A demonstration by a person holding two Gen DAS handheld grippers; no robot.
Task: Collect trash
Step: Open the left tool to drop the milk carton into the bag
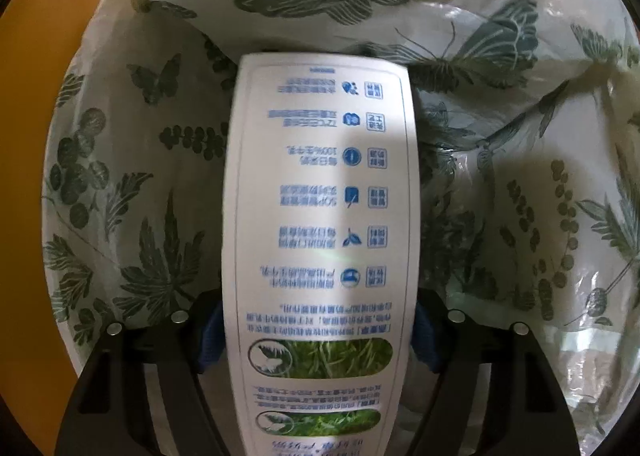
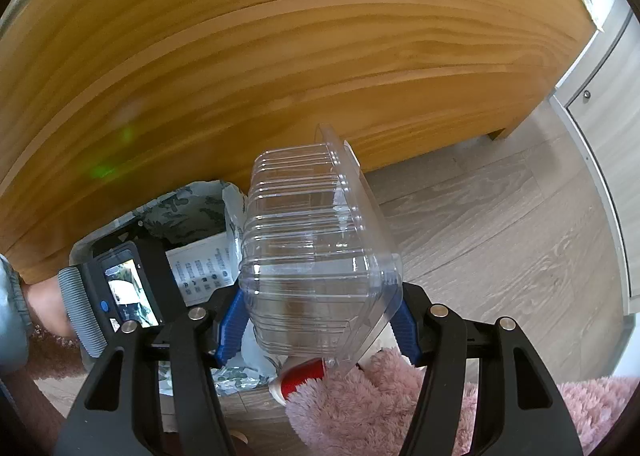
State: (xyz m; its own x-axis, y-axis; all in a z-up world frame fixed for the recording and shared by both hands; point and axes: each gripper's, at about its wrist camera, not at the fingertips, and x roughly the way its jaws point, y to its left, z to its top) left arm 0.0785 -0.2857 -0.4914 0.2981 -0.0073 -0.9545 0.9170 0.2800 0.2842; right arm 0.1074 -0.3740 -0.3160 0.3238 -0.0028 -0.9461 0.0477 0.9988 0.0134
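My left gripper (image 1: 316, 336) is shut on a tall white carton (image 1: 320, 183) printed with blue text and green pictures. Its blue pads (image 1: 208, 340) press both sides. The carton hangs inside the mouth of a bin lined with a white bag (image 1: 500, 135) printed with green leaves and butterflies. My right gripper (image 2: 320, 320) is shut on a clear ribbed plastic container (image 2: 316, 240), held above the floor to the right of the bin. The right wrist view also shows the carton (image 2: 204, 272) standing in the lined bin (image 2: 180, 211).
A wide wooden furniture panel (image 2: 280, 55) stands right behind the bin. Grey wood-look floor (image 2: 500, 215) stretches right to a white cabinet (image 2: 608, 135). A pink fluffy rug (image 2: 380, 408) and a red-and-white object (image 2: 300, 376) lie below the container. A person's wrist (image 2: 44, 304) is at the left.
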